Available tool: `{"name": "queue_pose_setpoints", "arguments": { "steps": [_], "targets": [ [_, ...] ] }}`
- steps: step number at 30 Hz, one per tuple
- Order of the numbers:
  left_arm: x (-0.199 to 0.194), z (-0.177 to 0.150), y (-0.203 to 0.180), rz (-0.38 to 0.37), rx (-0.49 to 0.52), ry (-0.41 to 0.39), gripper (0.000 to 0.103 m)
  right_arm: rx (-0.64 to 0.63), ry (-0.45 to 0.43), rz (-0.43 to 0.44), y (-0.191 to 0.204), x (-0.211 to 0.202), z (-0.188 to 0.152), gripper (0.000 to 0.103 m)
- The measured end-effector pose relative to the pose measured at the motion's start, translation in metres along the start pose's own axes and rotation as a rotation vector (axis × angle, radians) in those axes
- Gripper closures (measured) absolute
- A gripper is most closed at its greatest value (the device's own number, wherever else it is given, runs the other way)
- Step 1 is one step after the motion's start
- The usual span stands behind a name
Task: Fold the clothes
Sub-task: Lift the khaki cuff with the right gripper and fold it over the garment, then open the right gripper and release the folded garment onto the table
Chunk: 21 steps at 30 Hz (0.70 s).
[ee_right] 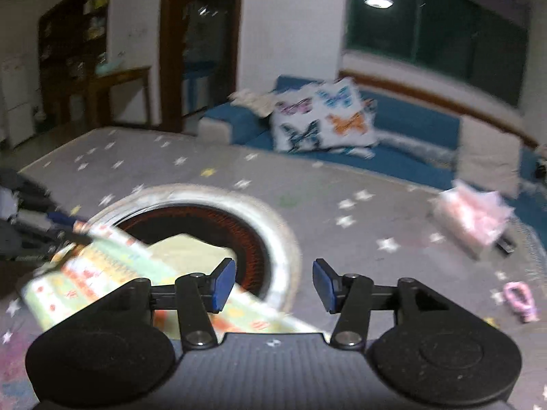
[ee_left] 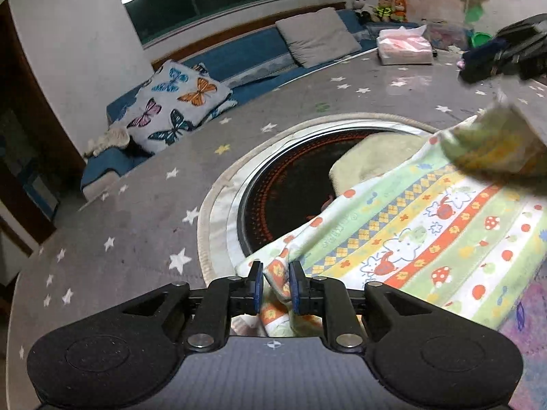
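Observation:
A striped children's cloth printed with kittens and mushrooms lies across the grey star-patterned table. It covers part of a black round plate set in the table's middle. My left gripper is shut on the cloth's near corner. A blurred, lifted fold of the cloth hangs at the upper right. A pale yellow cloth lies on the plate beneath it. In the right wrist view my right gripper is open and empty above the cloth's edge. The left gripper holds the far corner there.
A pink tissue pack and a dark blurred shape sit at the table's far right. A blue sofa with a butterfly pillow runs behind the table. A pink hair tie lies at the right. A purple mat borders the cloth.

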<state>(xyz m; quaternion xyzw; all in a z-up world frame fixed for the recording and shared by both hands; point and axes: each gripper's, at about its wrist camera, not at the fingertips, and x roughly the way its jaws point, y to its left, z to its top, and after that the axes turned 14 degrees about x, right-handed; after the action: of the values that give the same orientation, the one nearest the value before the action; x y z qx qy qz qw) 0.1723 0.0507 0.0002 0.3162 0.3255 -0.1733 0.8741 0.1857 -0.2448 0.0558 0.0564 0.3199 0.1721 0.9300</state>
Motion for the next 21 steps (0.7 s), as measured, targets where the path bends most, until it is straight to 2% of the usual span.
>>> {"name": "queue_pose_setpoints", "arguments": {
  "steps": [2, 4, 7, 11, 13, 17, 21],
  "targets": [
    [0.0, -0.001, 0.0, 0.006, -0.009, 0.005, 0.084, 0.013, -0.038, -0.02, -0.003, -0.01, 0.003, 0.052],
    [-0.001, 0.0, 0.001, 0.016, -0.017, 0.003, 0.084, 0.029, -0.044, 0.023, -0.002, -0.02, 0.001, 0.054],
    [0.001, 0.001, 0.005, 0.043, -0.036, 0.017, 0.079, -0.025, -0.038, 0.087, 0.015, -0.031, -0.014, 0.057],
    [0.003, -0.002, 0.015, 0.077, -0.069, 0.041, 0.079, -0.073, 0.024, 0.135, 0.031, -0.024, -0.031, 0.062],
    [0.004, -0.005, 0.019, 0.089, -0.083, 0.05, 0.079, -0.095, 0.059, 0.156, 0.039, -0.019, -0.04, 0.069],
    [-0.001, -0.009, 0.023, 0.103, -0.111, 0.053, 0.079, -0.038, 0.113, 0.076, 0.019, 0.004, -0.044, 0.07],
    [-0.014, -0.003, 0.02, 0.071, -0.131, 0.012, 0.079, 0.037, 0.158, -0.024, -0.007, 0.028, -0.047, 0.074]
  ]
}}
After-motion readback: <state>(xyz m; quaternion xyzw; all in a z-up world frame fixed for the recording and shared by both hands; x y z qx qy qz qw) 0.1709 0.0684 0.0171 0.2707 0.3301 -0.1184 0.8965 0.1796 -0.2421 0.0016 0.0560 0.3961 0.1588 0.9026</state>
